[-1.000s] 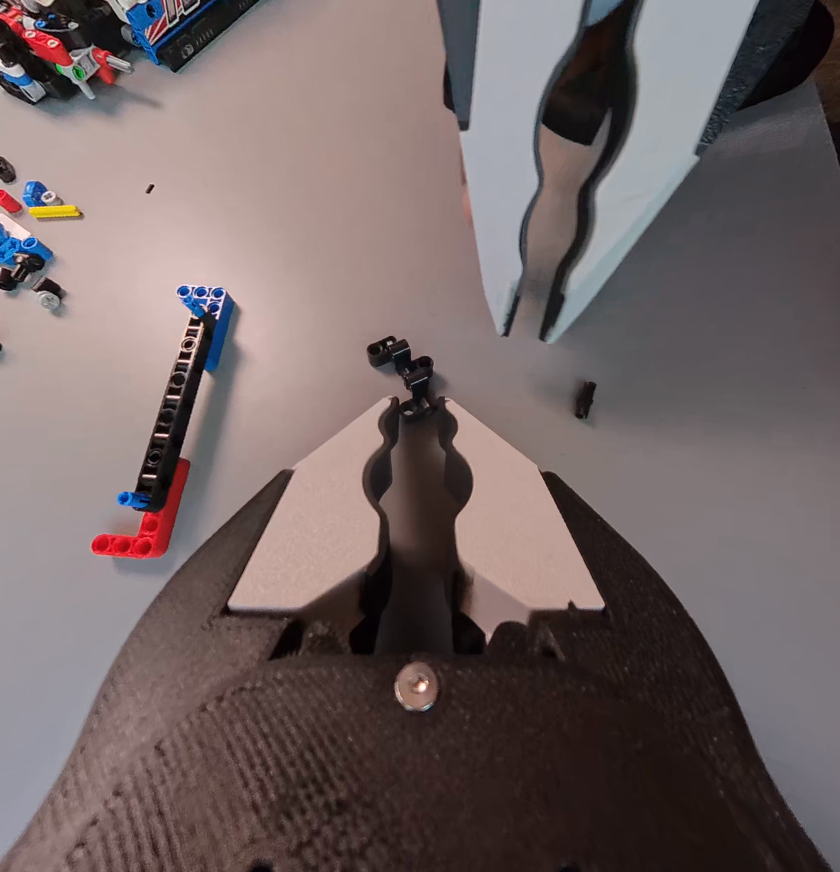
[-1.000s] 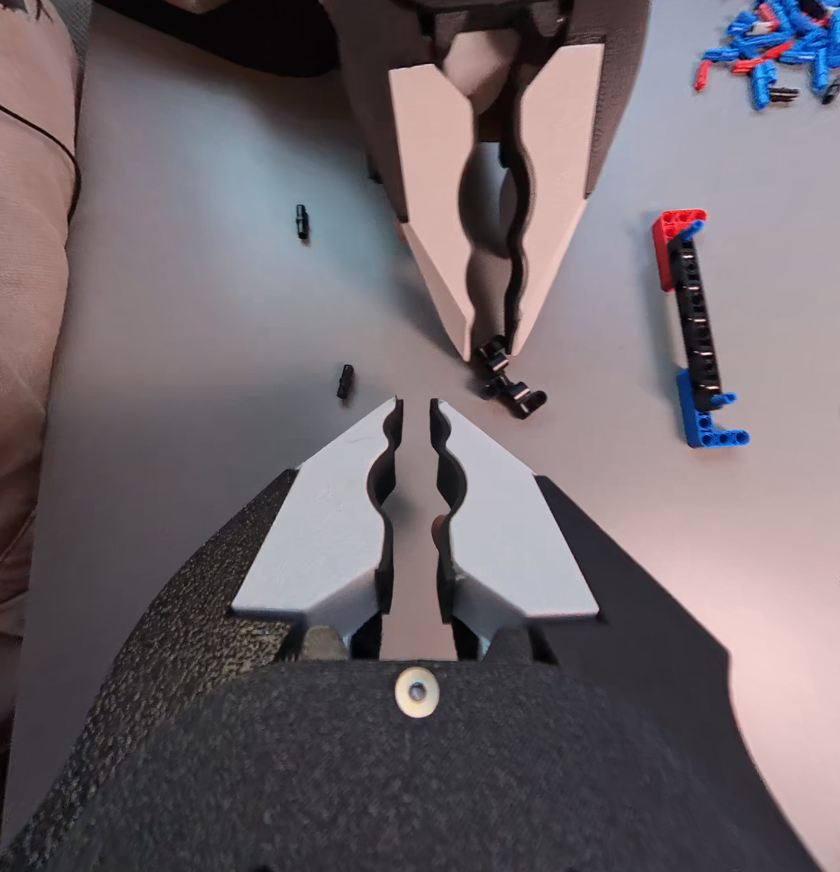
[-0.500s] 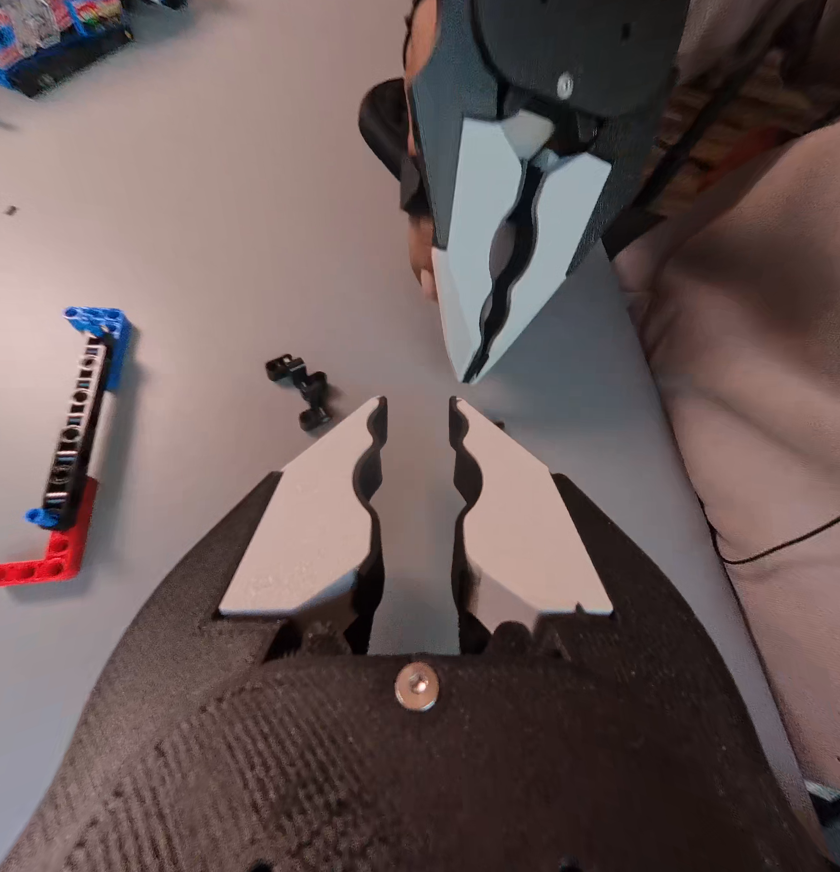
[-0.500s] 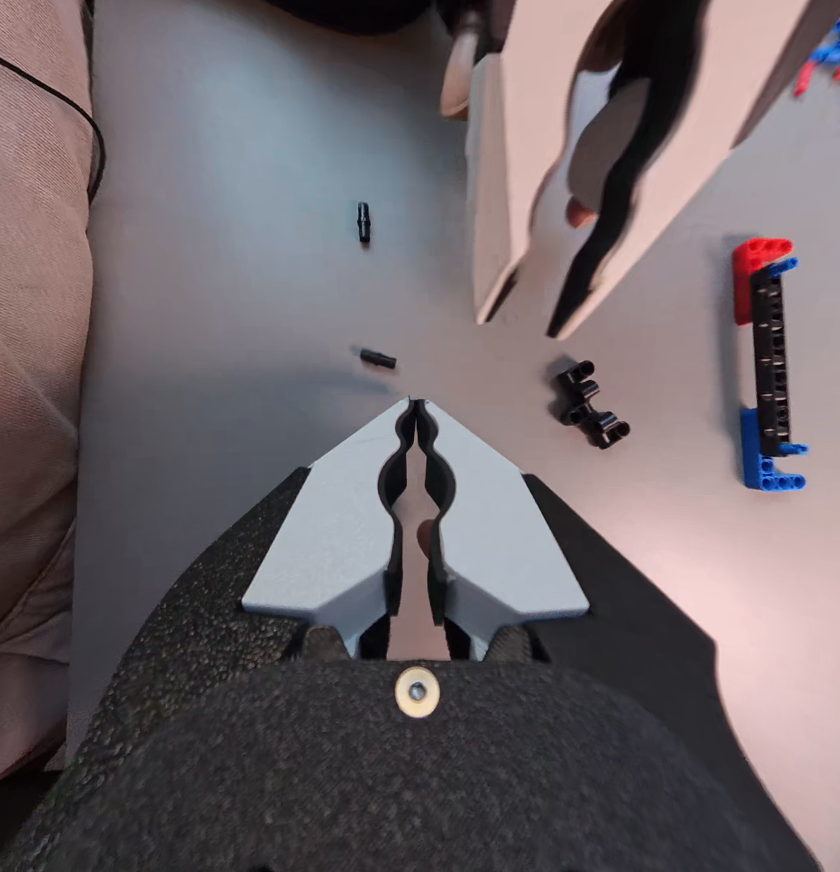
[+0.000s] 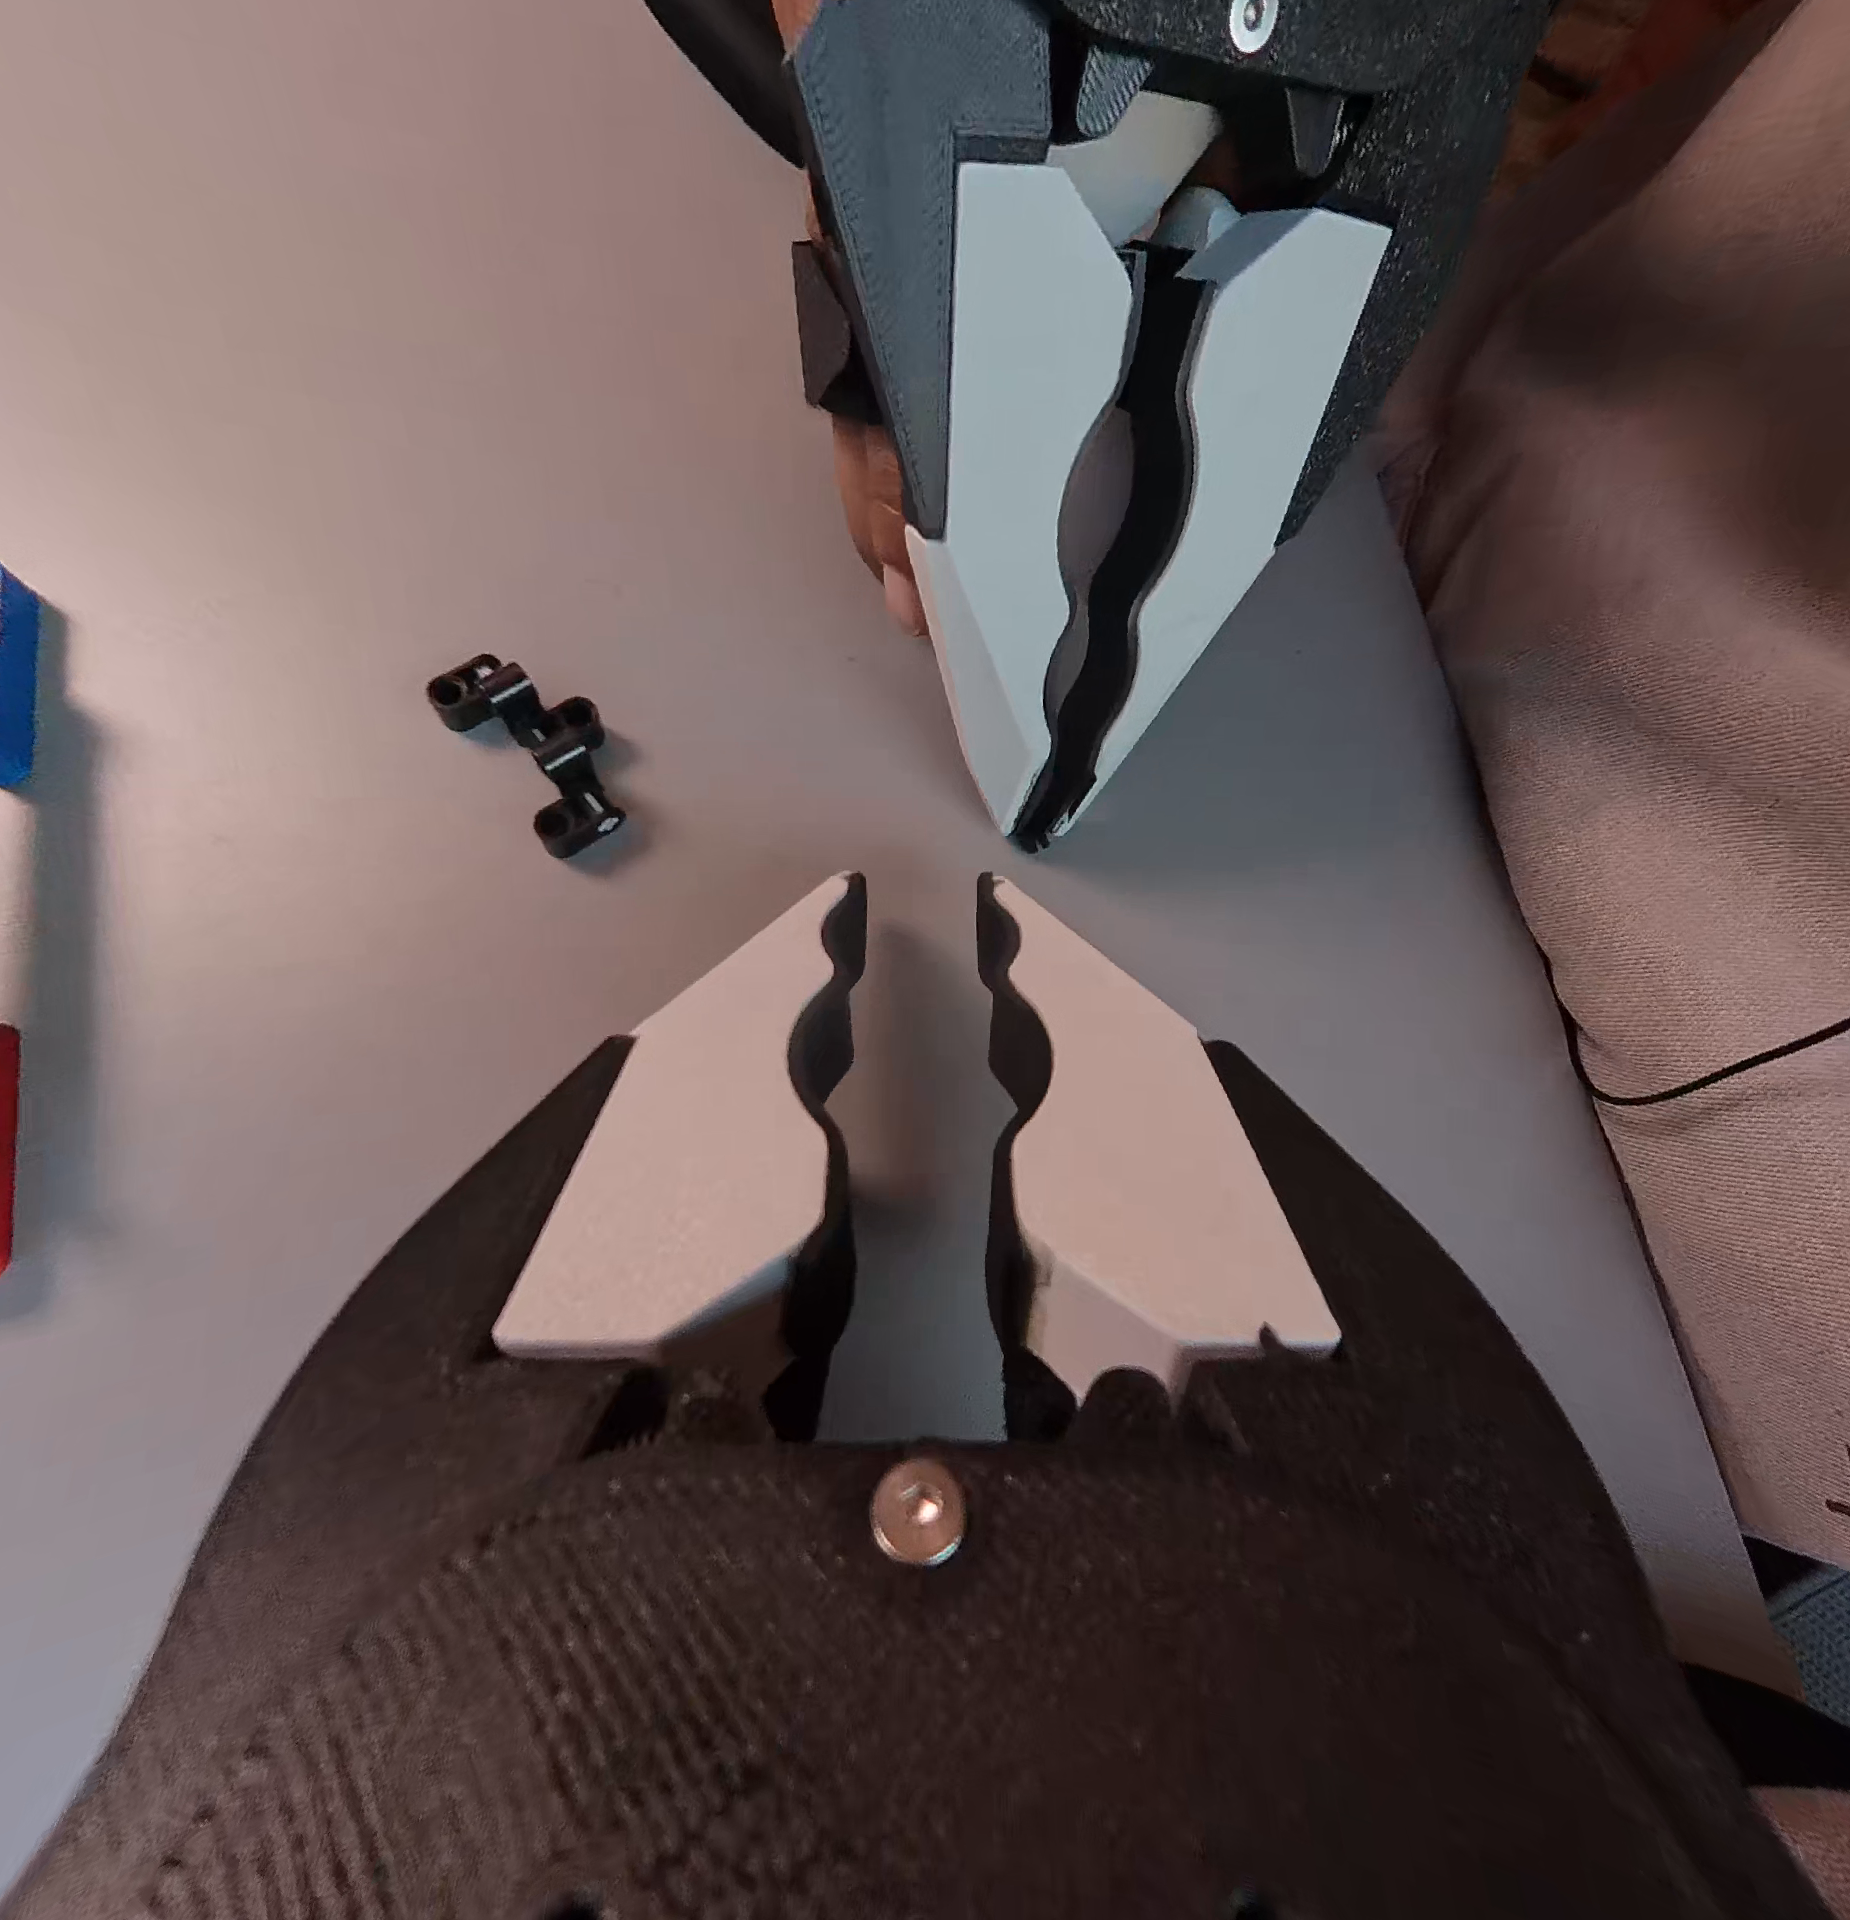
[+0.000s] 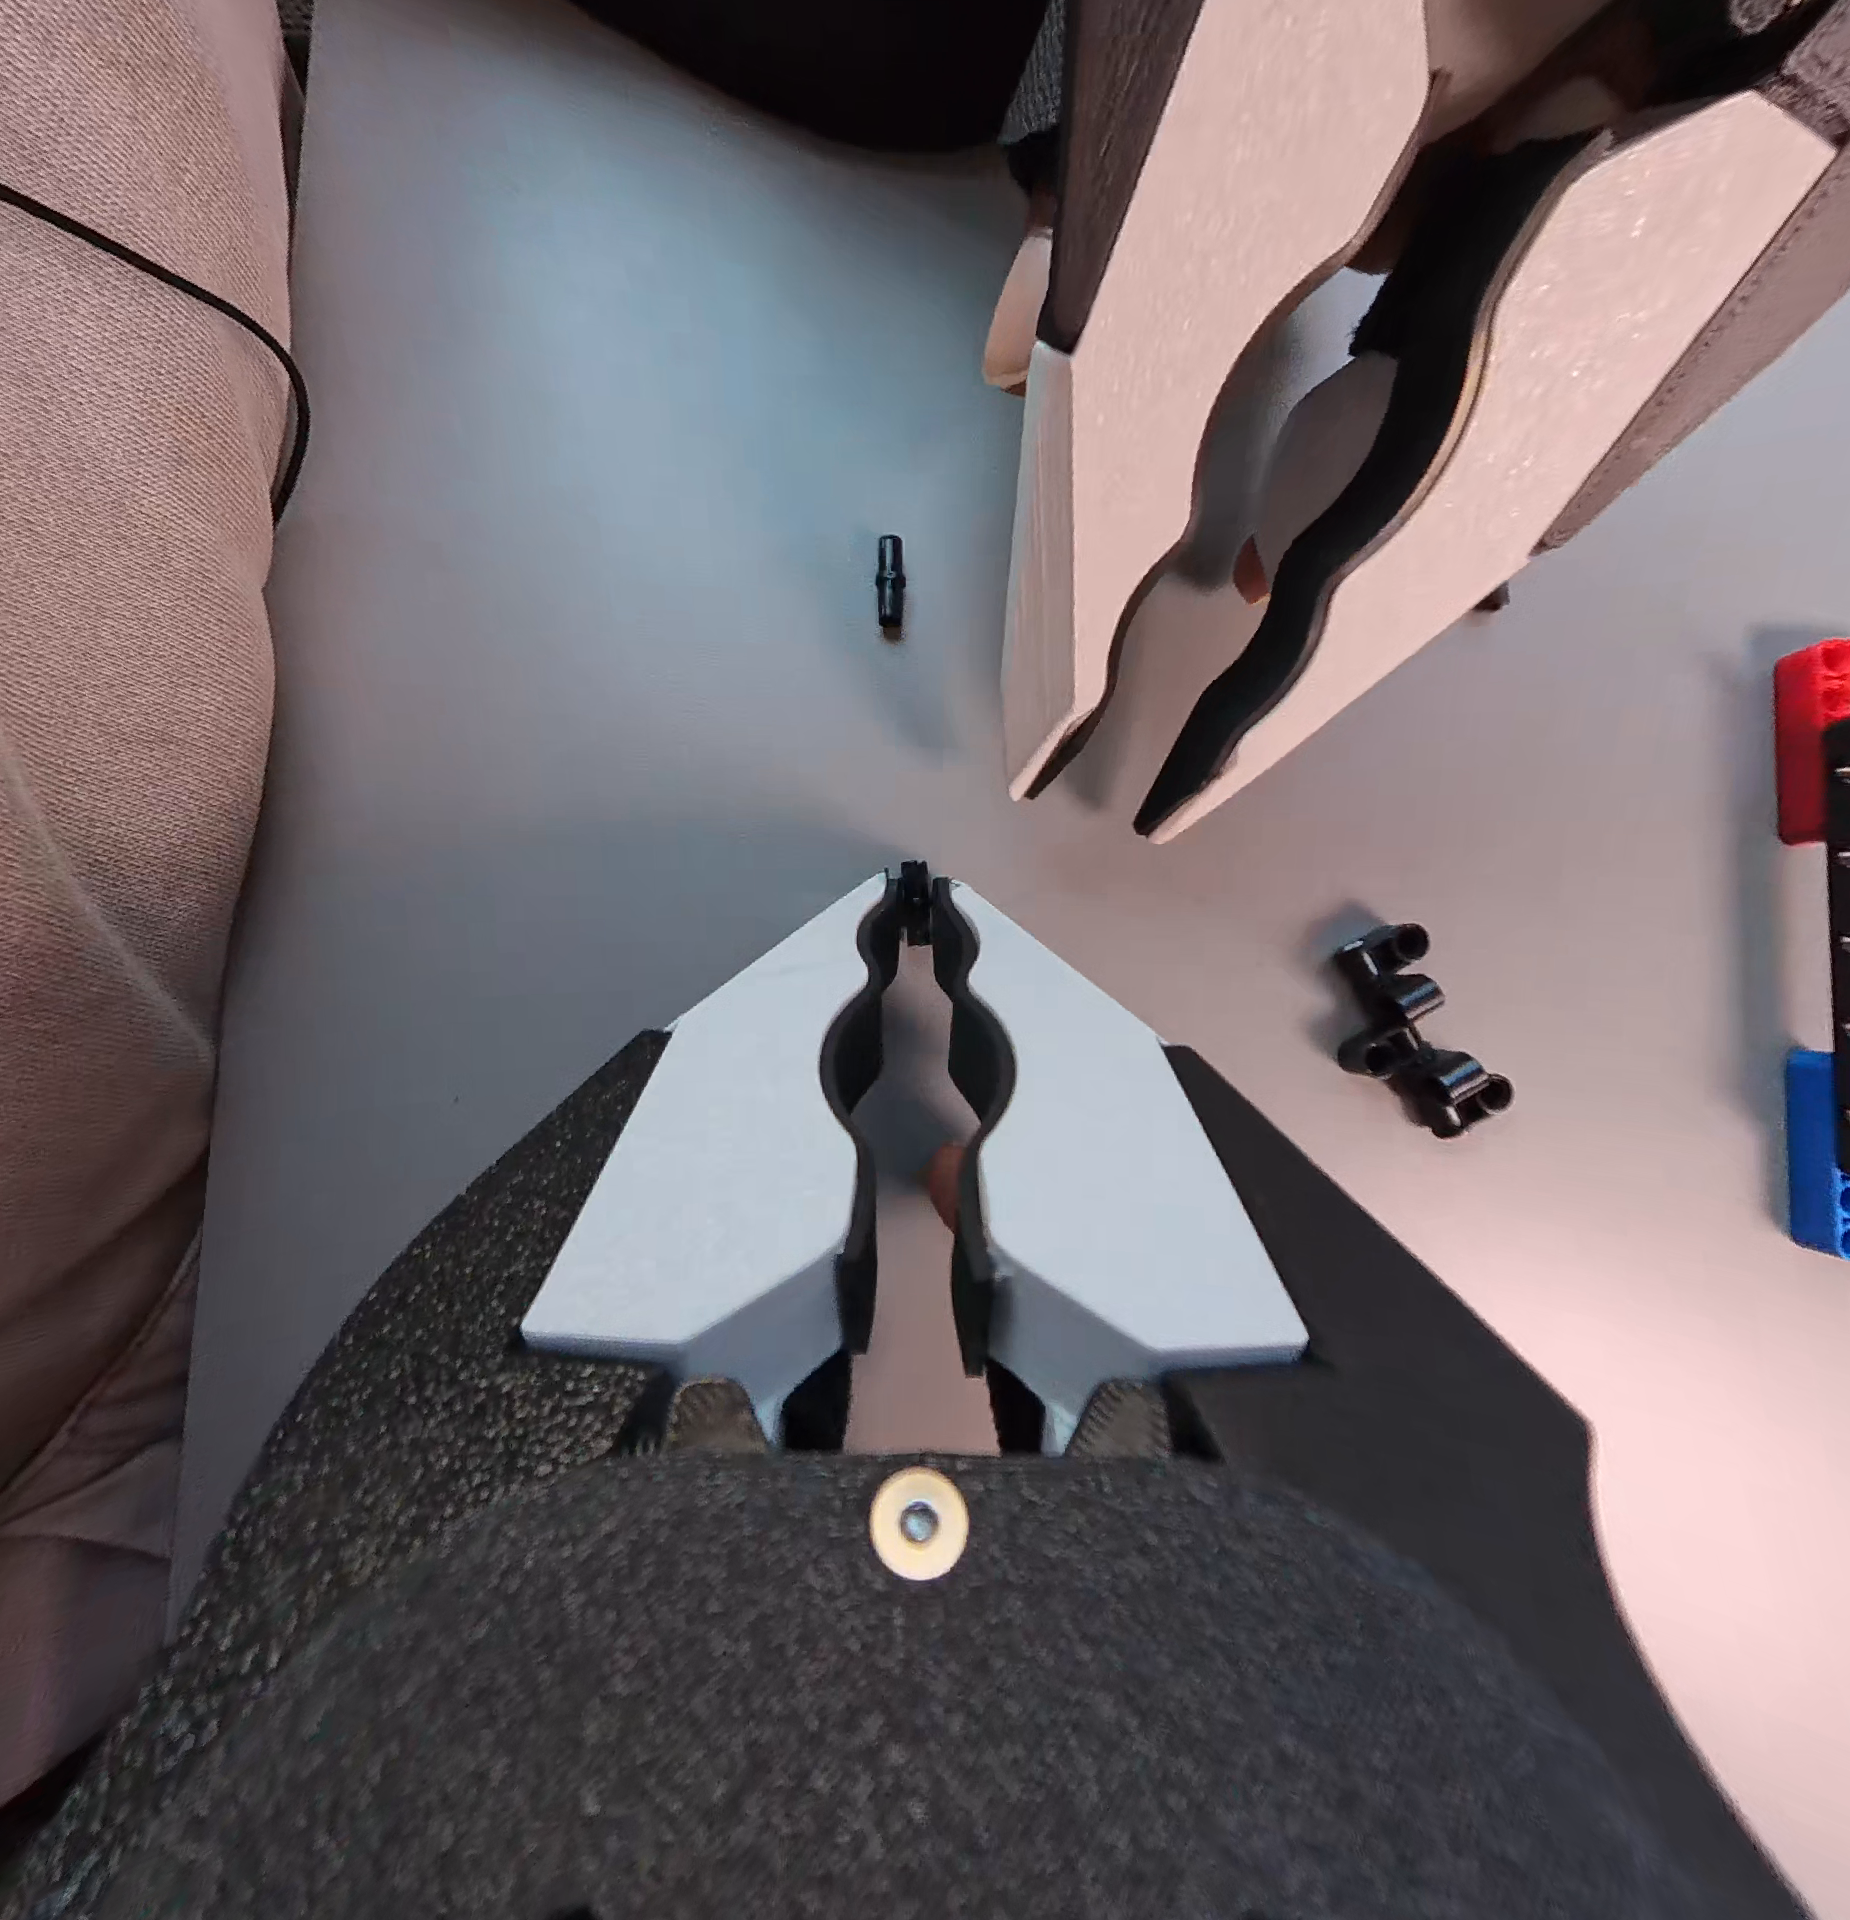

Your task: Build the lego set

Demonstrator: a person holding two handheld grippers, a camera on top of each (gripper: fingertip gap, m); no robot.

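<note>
black pin point(image 6: 913, 902) sits pinched in the right tongs point(image 6: 913, 883), seemingly bound for the black connector cluster point(image 6: 1414, 1029) on the counter point(image 6: 588, 416), while the left tongs point(image 5: 921, 883) hang spread.

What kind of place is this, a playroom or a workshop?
Probably a hobby or work table for building Lego: a plain grey tabletop with a black connector assembly, a loose black pin, and a red, black and blue beam assembly. The room beyond is out of view.

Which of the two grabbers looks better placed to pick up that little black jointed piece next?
Probably the left gripper: it is open and empty beside the black connector piece, while the right gripper is shut on a small black pin.
</note>
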